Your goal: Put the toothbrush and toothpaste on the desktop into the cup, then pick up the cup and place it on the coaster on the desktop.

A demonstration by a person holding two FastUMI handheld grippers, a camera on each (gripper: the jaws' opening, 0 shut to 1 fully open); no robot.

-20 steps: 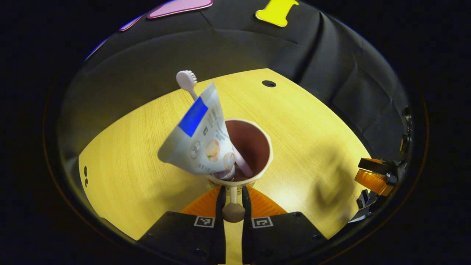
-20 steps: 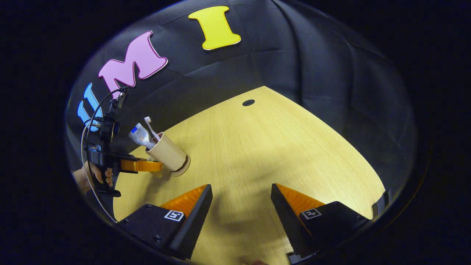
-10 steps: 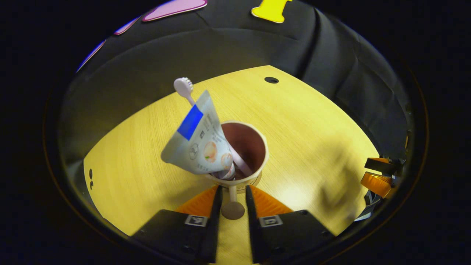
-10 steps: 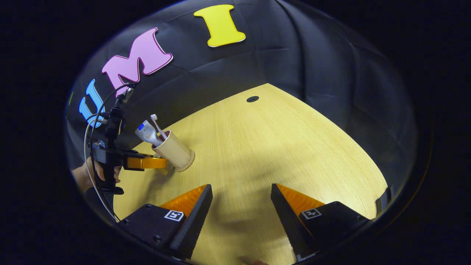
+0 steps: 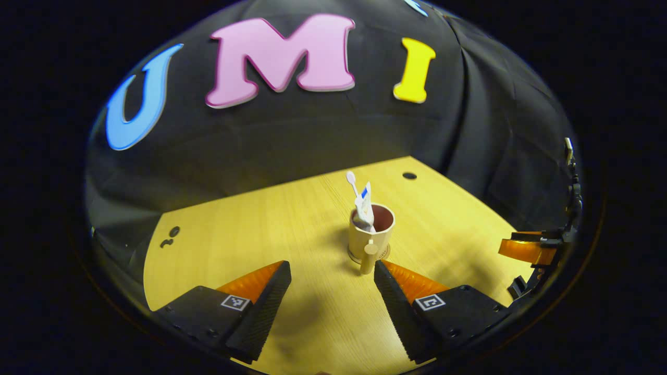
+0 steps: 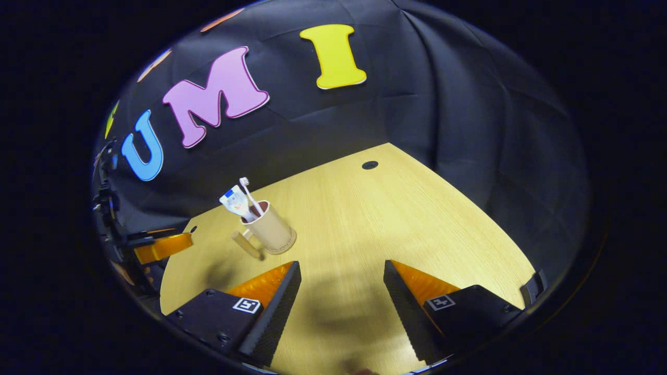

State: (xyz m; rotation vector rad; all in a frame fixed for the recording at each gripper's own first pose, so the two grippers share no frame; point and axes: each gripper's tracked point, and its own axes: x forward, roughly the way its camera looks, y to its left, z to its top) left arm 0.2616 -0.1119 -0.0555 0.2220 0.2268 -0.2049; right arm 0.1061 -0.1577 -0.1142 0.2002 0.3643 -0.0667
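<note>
Cup (image 5: 369,240) apparently sits on coaster (image 5: 384,253), toothbrush (image 5: 352,182) and toothpaste (image 5: 364,205) inside; both hand-held grippers gape wide.

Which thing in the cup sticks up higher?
The toothbrush. Its head pokes above the flat end of the toothpaste tube beside it in the cup.

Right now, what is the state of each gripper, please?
Left gripper: open, holding nothing, clear of the cup.
Right gripper: open, holding nothing.

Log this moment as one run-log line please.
cup upright on coaster | toothbrush and toothpaste inside | left gripper open, clear of cup | right gripper open, holding nothing
</note>
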